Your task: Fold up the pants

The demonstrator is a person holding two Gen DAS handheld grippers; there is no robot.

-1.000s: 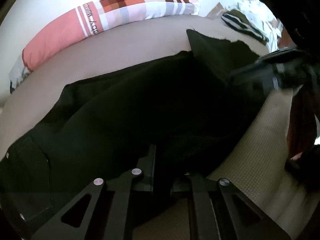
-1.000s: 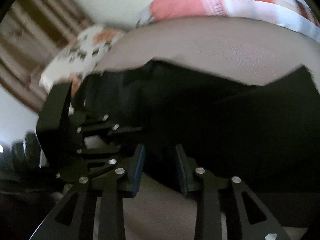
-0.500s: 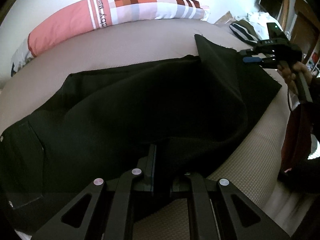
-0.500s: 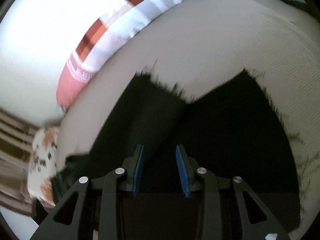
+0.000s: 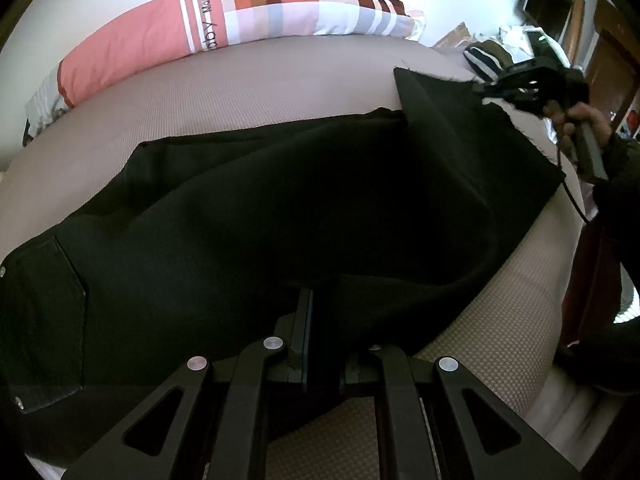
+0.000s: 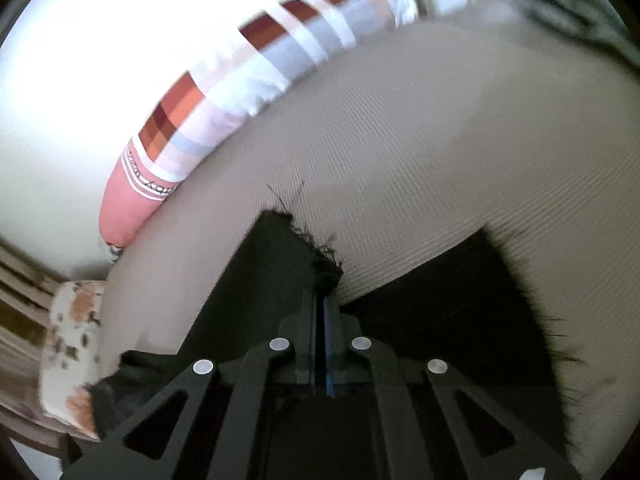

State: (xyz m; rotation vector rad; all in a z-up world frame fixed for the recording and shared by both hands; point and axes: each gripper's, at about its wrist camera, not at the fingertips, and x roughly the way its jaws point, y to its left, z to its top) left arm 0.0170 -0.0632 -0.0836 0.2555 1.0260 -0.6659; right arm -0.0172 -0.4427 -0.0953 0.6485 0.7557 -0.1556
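Black pants [image 5: 280,208] lie spread across the beige bed [image 5: 260,88], back pocket at the left. My left gripper [image 5: 320,316] is shut on a fold of the pants at their near edge. One leg end is lifted at the far right, where a person's hand [image 5: 580,120] holds my right gripper [image 5: 482,89]. In the right wrist view the right gripper [image 6: 325,292] has its jaws closing tight on the frayed hem [image 6: 320,248] of that leg, pads pressed on the cloth. The other leg end [image 6: 460,320] lies flat to its right.
A long pink and checked pillow [image 5: 240,28] lies along the wall behind the bed. Striped clothing [image 5: 488,60] is piled at the far right corner. A flowered cushion [image 6: 72,352] sits past the bed's left end. The bed's edge drops off at the right.
The right gripper swung from beside the left gripper out to the leg end, rolled, and shut on the frayed hem. The left gripper stayed shut on the pants.
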